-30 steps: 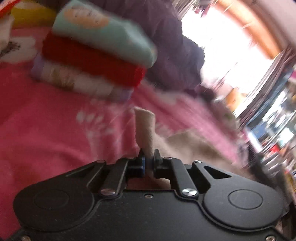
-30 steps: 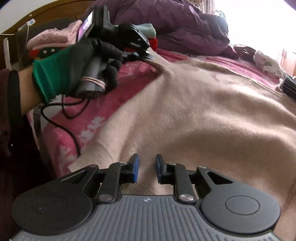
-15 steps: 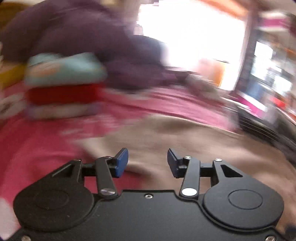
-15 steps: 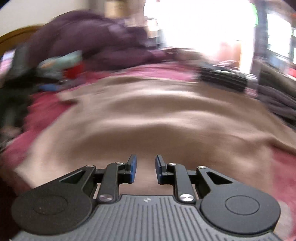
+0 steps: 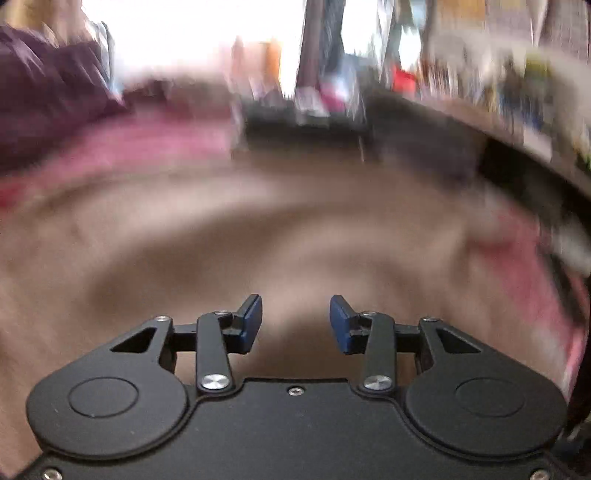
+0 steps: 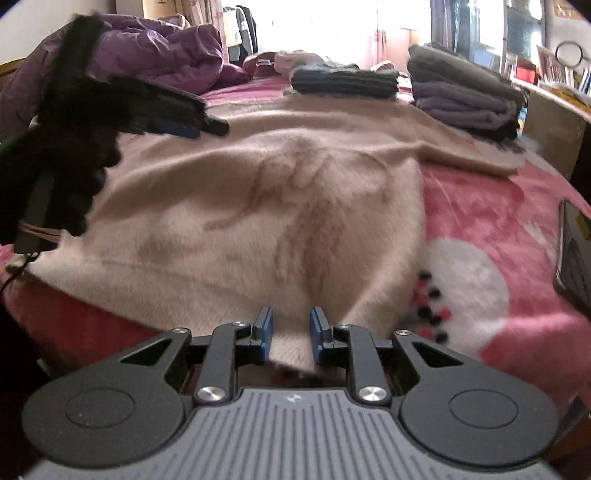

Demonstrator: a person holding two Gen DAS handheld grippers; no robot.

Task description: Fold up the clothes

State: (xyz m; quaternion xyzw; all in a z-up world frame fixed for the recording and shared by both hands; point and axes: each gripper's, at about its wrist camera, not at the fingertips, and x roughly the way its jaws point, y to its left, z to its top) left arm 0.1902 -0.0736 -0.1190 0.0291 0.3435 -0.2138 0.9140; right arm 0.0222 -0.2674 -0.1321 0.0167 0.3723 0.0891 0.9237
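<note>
1. Since a second ago the left tongs [image 5: 295, 323] have let go of the beige sweater's [image 6: 258, 192] corner; their jaws have just been closing slightly and now stand apart with nothing between them, above the sweater.
2. The right tongs [image 6: 291, 339] stand narrow, jaws straddling the sweater's near hem; whether the pads press it cannot be told.
3. The sweater lies spread on the pink bed [image 6: 498, 229].
4. Folded dark clothes [image 6: 465, 96] sit beyond it.

A bright window [image 6: 325, 26] was seen beyond the bed's far edge; shelves [image 6: 554, 70] were ranged along the right edge.
</note>
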